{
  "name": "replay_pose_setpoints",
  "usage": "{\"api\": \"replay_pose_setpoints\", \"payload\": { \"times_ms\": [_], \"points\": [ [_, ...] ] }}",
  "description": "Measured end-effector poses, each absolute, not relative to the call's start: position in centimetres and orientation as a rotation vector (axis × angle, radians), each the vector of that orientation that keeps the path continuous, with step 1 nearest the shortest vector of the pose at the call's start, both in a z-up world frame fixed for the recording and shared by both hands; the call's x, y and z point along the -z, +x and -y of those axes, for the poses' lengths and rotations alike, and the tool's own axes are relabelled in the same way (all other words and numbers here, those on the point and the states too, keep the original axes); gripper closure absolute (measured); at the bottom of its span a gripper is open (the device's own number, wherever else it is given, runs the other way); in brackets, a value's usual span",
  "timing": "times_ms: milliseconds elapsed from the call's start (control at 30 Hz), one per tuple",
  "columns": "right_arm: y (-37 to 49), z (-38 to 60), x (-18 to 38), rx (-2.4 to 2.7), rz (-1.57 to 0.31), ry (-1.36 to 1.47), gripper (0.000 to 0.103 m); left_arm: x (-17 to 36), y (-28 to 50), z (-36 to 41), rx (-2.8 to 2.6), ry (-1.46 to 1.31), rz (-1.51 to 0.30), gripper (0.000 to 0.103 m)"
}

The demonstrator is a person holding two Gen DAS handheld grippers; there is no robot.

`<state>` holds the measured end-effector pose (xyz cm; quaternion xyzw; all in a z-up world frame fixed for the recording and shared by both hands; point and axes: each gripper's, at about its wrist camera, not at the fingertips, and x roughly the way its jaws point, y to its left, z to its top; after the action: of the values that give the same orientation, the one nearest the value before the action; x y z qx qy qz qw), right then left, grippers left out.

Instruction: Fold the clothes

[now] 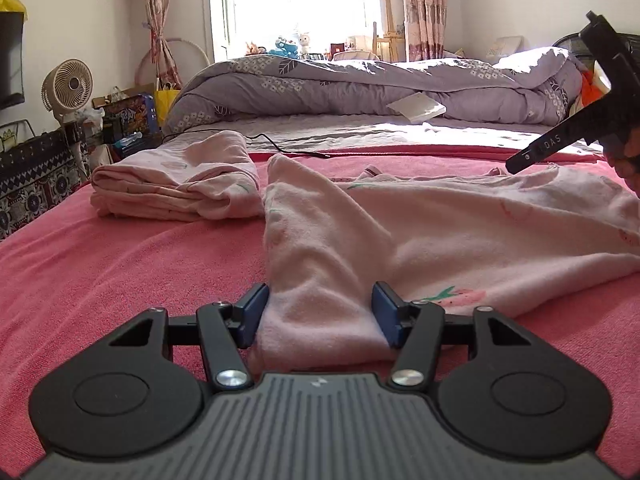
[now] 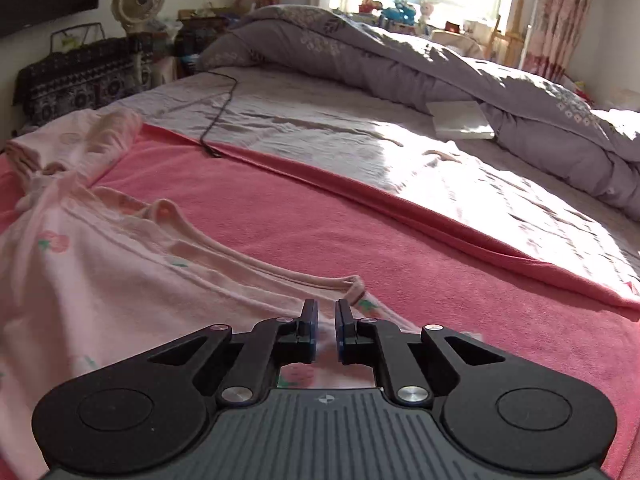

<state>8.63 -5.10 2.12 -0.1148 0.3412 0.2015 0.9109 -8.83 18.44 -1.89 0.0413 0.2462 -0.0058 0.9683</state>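
Pink garment (image 1: pixel 460 232) cut off at right edge; windowsill toys (image 1: pixel 286 46) blurred.

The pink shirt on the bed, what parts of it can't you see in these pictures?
- Left wrist view: the pink shirt runs off the right edge, so its far end is cut off.
- Left wrist view: the sleeve end between the left tool fingers is hidden by the tool body.
- Right wrist view: the right tool covers the cloth beneath it; whether it pinches any cannot be told.
- The folded clothes: the inner layers are hidden.

Pink blanket (image 1: pixel 120 264) bears spread garment (image 1: pixel 440 232), folded garment (image 1: pixel 172 184).
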Motion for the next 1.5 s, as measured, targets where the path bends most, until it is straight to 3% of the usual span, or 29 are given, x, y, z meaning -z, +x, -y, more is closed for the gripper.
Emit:
{"api": "replay_pose_setpoints", "payload": {
  "times_ms": [67,233,300,333,367,500,600,633,667,867,900,933,967,1033,1067,1100,1167,1333,1400,1433,1467,1500],
  "points": [
    [6.3,1.7,-3.1,-0.573,-0.726,-0.226,0.085,1.9,-9.0,-18.7,0.022,0.062,-0.493,0.042],
    [8.3,-6.0,-0.3,-0.56,-0.772,-0.33,0.085,2.1,-9.4,-19.0,0.043,0.037,-0.483,0.042],
    [10.5,-6.5,0.3,-0.475,-0.706,-0.316,0.079,2.1,-9.5,-19.2,0.051,0.027,-0.479,0.042],
    [11.9,-6.3,0.5,-0.379,-0.69,-0.309,0.065,2.2,-9.6,-19.2,0.055,0.022,-0.477,0.042],
    [13.2,-5.7,0.6,-0.278,-0.685,-0.279,0.06,2.2,-9.6,-19.3,0.057,0.019,-0.477,0.042],
    [14.1,-2.1,0.1,-0.331,-0.724,-0.091,0.063,2.2,-9.8,-19.4,0.062,0.0,-0.469,0.042],
    [12.4,-0.7,-0.7,-0.464,-0.726,-0.011,0.058,2.2,-10.0,-19.5,0.063,-0.007,-0.465,0.042],
    [11.9,-0.9,-0.9,-0.506,-0.725,-0.02,0.051,2.2,-10.0,-19.4,0.062,-0.008,-0.464,0.042],
    [11.4,-1.5,-1.0,-0.557,-0.73,-0.037,0.051,2.2,-10.0,-19.4,0.062,-0.009,-0.463,0.042],
    [9.4,-8.5,0.1,-0.669,-0.666,-0.268,0.056,2.2,-10.0,-19.4,0.059,-0.009,-0.46,0.042],
    [9.5,-9.9,0.6,-0.639,-0.629,-0.341,0.053,2.2,-10.0,-19.5,0.057,-0.01,-0.458,0.042],
    [9.8,-10.9,0.9,-0.597,-0.598,-0.389,0.038,2.2,-10.0,-19.5,0.057,-0.014,-0.456,0.042],
    [10.8,-11.2,0.7,-0.535,-0.589,-0.37,0.035,2.2,-10.1,-19.5,0.058,-0.016,-0.454,0.042],
    [12.7,-11.0,0.2,-0.441,-0.587,-0.288,0.041,2.2,-10.2,-19.6,0.061,-0.02,-0.452,0.041],
    [12.8,-10.6,-0.3,-0.404,-0.57,-0.256,0.064,2.3,-10.2,-19.6,0.062,-0.021,-0.451,0.041],
    [12.5,-10.0,-0.8,-0.382,-0.546,-0.236,0.069,2.3,-10.3,-19.6,0.063,-0.022,-0.449,0.041],
    [11.6,-8.9,-1.7,-0.427,-0.528,-0.184,0.067,2.4,-10.4,-19.7,0.064,-0.026,-0.446,0.041],
    [11.0,-10.4,-0.8,-0.691,-0.717,-0.193,0.065,2.4,-10.5,-19.7,0.062,-0.027,-0.441,0.041],
    [11.5,-12.6,0.3,-0.627,-0.658,-0.289,0.06,2.4,-10.6,-19.6,0.059,-0.026,-0.438,0.041],
    [12.3,-13.3,0.6,-0.578,-0.636,-0.29,0.042,2.4,-10.6,-19.6,0.059,-0.025,-0.437,0.041],
    [13.3,-13.5,0.5,-0.525,-0.648,-0.232,0.031,2.4,-10.7,-19.6,0.063,-0.029,-0.437,0.041],
    [14.0,-12.8,0.1,-0.522,-0.669,-0.148,0.035,2.4,-10.7,-19.7,0.066,-0.033,-0.437,0.041]
  ]
}}
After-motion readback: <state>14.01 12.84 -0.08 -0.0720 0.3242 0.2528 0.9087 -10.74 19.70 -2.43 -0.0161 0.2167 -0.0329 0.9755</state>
